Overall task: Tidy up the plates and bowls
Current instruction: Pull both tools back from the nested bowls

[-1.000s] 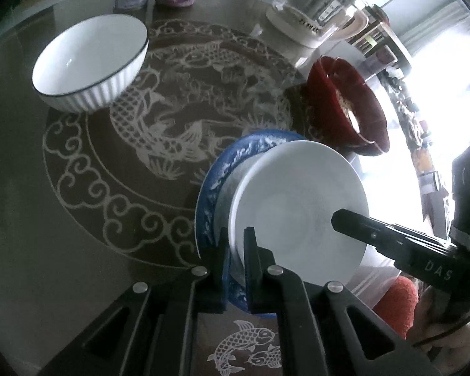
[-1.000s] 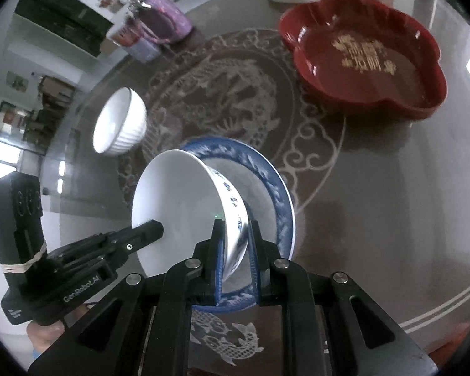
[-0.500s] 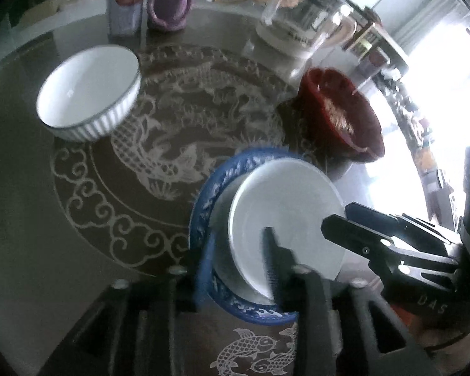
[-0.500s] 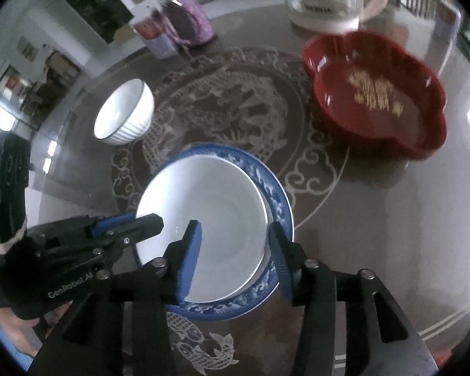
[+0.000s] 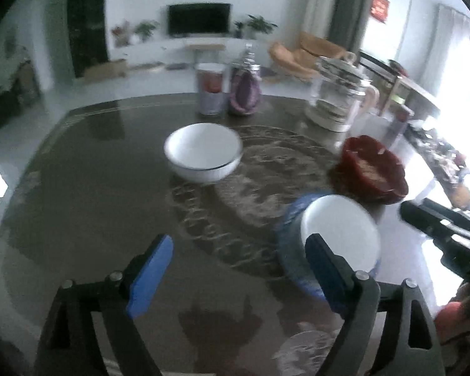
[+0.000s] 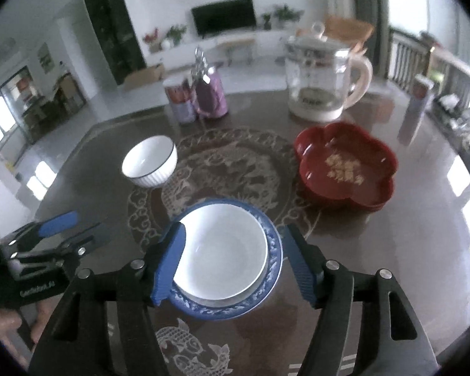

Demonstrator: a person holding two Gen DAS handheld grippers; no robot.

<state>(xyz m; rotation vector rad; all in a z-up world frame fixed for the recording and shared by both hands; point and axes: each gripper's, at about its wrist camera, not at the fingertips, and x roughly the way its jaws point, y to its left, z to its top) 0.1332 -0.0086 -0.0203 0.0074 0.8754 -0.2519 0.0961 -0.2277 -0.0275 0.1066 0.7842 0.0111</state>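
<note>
A plain white round bowl (image 6: 225, 250) sits in a round plate with a blue-and-white patterned rim (image 6: 274, 269). A white ribbed bowl with a thin dark rim line (image 6: 150, 164) stands on the dark brown glossy tabletop (image 6: 407, 250), which bears a pale dragon medallion ringed by cloud scrolls, with pale fish nearer the edge. The flower-shaped dish (image 6: 344, 169) is deep red with gold characters inside. Each black gripper's fingers (image 6: 169, 263) carry blue pads.
</note>
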